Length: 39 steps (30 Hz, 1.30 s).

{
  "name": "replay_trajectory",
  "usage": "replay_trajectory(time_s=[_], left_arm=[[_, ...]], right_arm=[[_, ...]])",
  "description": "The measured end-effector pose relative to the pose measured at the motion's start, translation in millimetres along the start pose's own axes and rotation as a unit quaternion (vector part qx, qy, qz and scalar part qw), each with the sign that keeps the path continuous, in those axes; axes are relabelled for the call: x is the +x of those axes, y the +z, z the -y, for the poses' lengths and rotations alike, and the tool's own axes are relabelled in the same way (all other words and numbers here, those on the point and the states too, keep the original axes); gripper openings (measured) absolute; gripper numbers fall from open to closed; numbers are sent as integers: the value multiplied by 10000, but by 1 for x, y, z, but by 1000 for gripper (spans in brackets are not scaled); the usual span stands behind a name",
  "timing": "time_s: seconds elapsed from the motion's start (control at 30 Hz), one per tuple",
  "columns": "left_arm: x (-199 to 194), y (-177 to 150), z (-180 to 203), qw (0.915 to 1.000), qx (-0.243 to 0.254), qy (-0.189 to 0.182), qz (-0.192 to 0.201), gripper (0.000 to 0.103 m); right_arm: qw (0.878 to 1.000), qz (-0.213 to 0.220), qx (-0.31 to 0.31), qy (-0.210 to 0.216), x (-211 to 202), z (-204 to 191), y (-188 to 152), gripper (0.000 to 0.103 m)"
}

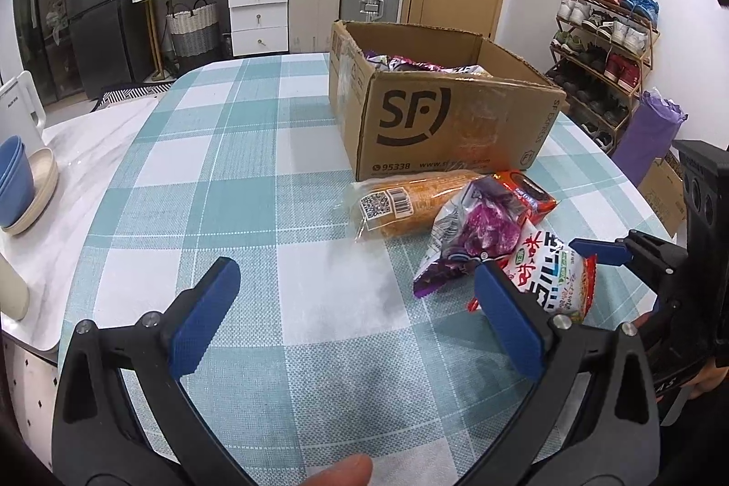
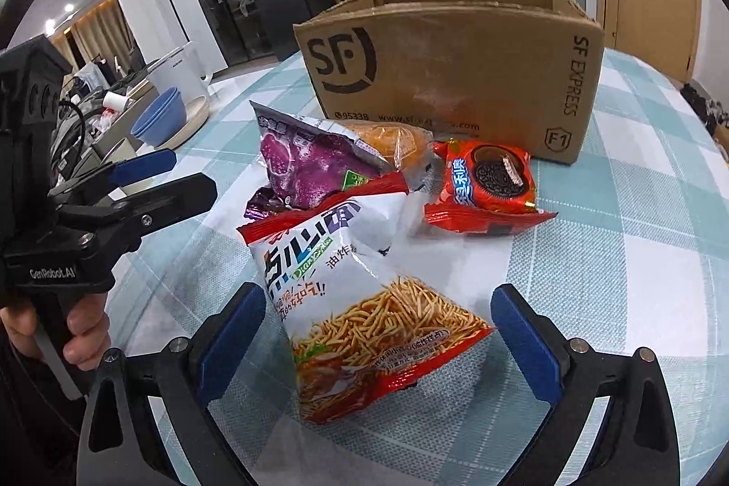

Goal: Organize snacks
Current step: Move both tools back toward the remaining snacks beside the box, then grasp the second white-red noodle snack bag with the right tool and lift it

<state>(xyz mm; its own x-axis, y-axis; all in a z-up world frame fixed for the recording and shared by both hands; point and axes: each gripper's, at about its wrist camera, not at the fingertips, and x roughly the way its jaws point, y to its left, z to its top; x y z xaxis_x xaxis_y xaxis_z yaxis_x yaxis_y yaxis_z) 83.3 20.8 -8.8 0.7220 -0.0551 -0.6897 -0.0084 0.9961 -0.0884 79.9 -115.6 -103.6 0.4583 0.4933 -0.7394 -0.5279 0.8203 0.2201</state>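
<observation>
A cardboard SF box (image 1: pixel 451 121) stands on the checked tablecloth (image 1: pixel 237 149) and holds several snack bags. In front of it lie an orange bread pack (image 1: pixel 410 203), a purple bag (image 1: pixel 474 240), a red cookie pack (image 2: pixel 487 185) and a white-red noodle snack bag (image 2: pixel 364 317). My right gripper (image 2: pixel 378 326) is open, its pads either side of the noodle bag's lower end. My left gripper (image 1: pixel 355 304) is open and empty over bare cloth, left of the snacks. The box also shows in the right wrist view (image 2: pixel 455 71).
Blue bowls on a cream plate (image 1: pixel 23 190) and a white kettle (image 1: pixel 23 103) stand at the table's left edge. A shoe rack (image 1: pixel 601 48) and a purple roll (image 1: pixel 647 130) lie beyond the right edge. Drawers and suitcases stand behind.
</observation>
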Motion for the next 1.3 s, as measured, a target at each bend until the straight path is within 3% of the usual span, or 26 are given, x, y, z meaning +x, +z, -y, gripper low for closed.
replay_trajectory(time_s=[0.17,0.7,0.97,1.3], left_arm=[[3,-1,-3,10000,-52,12,-26,102],[5,-1,-3,10000,-53,35,-40,102],[4,-1,-8,9999,-101,43,-27,102],[5,0,-10,9998,-189,-15,-47,102]], right_arm=[[10000,24,14,77,-2,2,-2,99],[9997,105,-111,186,-12,4,-5,72],[9981,558,-159,213,-30,2,-2,68],[9940,1069,64,-225,-60,21,6,68]])
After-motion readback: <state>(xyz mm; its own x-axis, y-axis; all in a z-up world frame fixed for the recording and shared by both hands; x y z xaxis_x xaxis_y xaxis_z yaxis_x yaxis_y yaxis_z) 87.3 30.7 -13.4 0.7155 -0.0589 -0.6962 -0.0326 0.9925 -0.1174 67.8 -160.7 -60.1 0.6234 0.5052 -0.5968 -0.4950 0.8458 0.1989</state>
